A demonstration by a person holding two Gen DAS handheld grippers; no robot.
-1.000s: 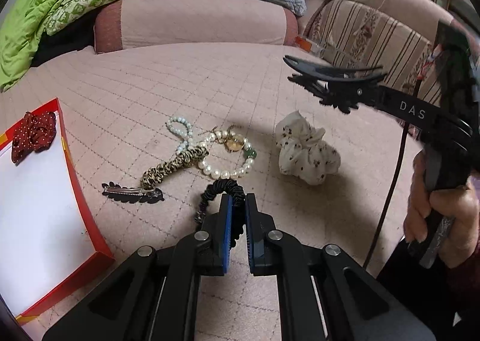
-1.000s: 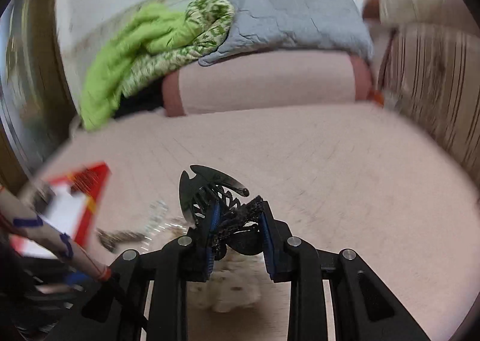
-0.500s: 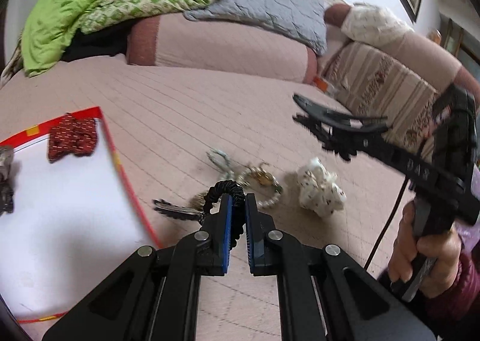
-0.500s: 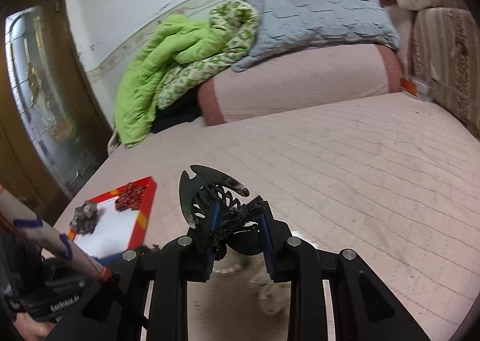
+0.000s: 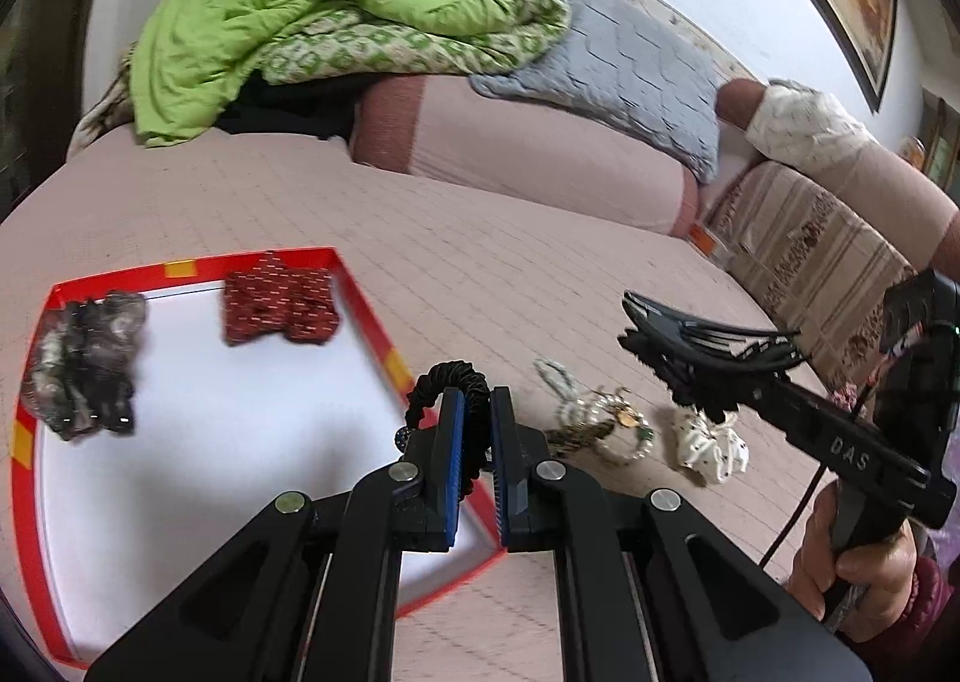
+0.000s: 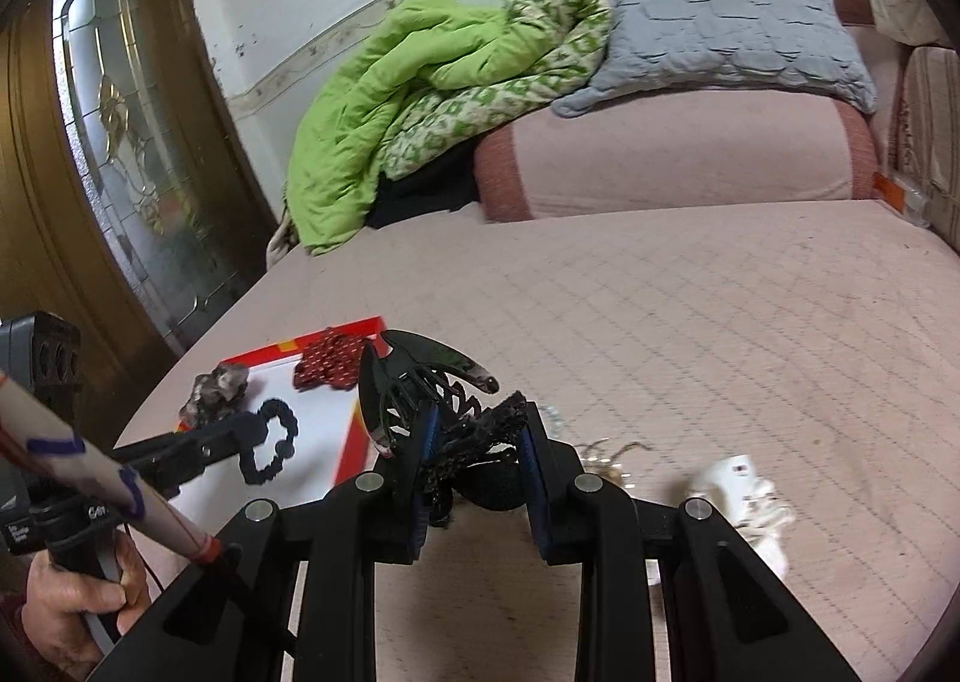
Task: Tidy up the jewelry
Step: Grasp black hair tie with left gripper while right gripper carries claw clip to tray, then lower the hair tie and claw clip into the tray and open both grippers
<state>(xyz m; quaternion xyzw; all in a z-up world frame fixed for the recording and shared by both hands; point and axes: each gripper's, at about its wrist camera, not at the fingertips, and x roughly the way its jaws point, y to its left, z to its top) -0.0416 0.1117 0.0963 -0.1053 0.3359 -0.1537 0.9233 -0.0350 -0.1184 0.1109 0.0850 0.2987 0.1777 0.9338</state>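
Pink quilted bedspread [image 5: 540, 262] fills my view; my left gripper [image 5: 475, 412] is pinched tight on a black coiled hair tie [image 5: 447, 376] above the red-rimmed tray [image 5: 360, 298]; my right gripper [image 6: 474, 436] clamps a black claw clip [image 6: 420, 376] over the loose beads [image 5: 600, 418] and white scrunchie [image 5: 714, 442].

One red-rimmed tray [image 5: 366, 322] holds two scrunchies, one red [image 5: 279, 305] and one grey-black [image 5: 84, 361]. One white scrunchie [image 5: 714, 445] and one tangle of beaded bracelets [image 5: 591, 421] lie on the bed. Two hand-held grippers carry one black coil hair tie [image 5: 453, 382] and one black claw clip [image 5: 702, 352].
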